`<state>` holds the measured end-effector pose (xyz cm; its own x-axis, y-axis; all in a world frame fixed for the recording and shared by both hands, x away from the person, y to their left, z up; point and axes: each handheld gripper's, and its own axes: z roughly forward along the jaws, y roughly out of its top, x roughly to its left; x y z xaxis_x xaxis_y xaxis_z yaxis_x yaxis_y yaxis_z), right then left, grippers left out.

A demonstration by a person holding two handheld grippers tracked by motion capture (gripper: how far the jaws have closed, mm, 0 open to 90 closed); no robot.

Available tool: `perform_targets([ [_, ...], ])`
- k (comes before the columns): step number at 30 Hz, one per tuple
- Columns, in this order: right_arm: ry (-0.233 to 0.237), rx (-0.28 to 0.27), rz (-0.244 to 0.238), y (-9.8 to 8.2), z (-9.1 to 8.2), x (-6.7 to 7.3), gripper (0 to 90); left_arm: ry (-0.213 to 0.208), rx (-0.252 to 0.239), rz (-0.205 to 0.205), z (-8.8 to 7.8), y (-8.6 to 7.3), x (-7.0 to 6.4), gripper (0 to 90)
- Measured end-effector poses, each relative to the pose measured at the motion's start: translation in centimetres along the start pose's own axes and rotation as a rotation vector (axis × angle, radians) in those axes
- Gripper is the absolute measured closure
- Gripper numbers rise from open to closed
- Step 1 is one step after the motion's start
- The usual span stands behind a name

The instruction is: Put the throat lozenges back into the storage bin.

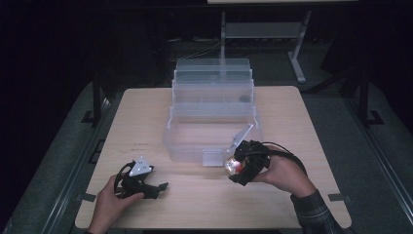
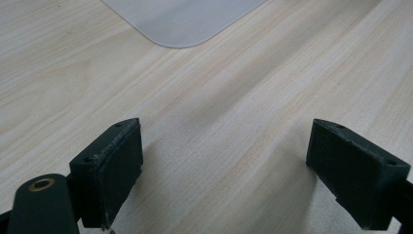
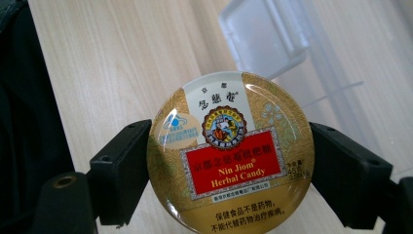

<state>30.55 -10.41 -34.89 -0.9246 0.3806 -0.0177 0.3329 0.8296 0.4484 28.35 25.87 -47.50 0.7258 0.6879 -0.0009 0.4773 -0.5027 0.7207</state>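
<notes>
We pinch a round candy tin (image 3: 231,151) in our right gripper (image 1: 242,165) just in front of the clear box (image 1: 213,105), our left gripper (image 1: 146,181) spread wide, well left of the box

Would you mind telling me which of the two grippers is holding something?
The right gripper, near the clear plastic organizer box: its jaws clamp a round gold herbal candy tin. The left gripper hangs open over bare wooden table.

Candy tin (image 3: 231,151): lower rim cut by frame edge in right gripper view; small print illegible. Clear box (image 1: 213,117) contents indistinct in high view.
</notes>
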Motion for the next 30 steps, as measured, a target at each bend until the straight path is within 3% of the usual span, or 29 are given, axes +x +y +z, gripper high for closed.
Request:
perform_targets([
  [18,-0.054,-0.020,0.065,0.8,-1.6,-2.7,19.8,0.001,0.001,0.003,0.0,0.0,0.0,12.4],
  [30,-0.097,-0.022,0.134,1.6,-2.0,-5.5,19.8,0.001,0.002,0.005,0.0,0.0,0.0,12.4],
])
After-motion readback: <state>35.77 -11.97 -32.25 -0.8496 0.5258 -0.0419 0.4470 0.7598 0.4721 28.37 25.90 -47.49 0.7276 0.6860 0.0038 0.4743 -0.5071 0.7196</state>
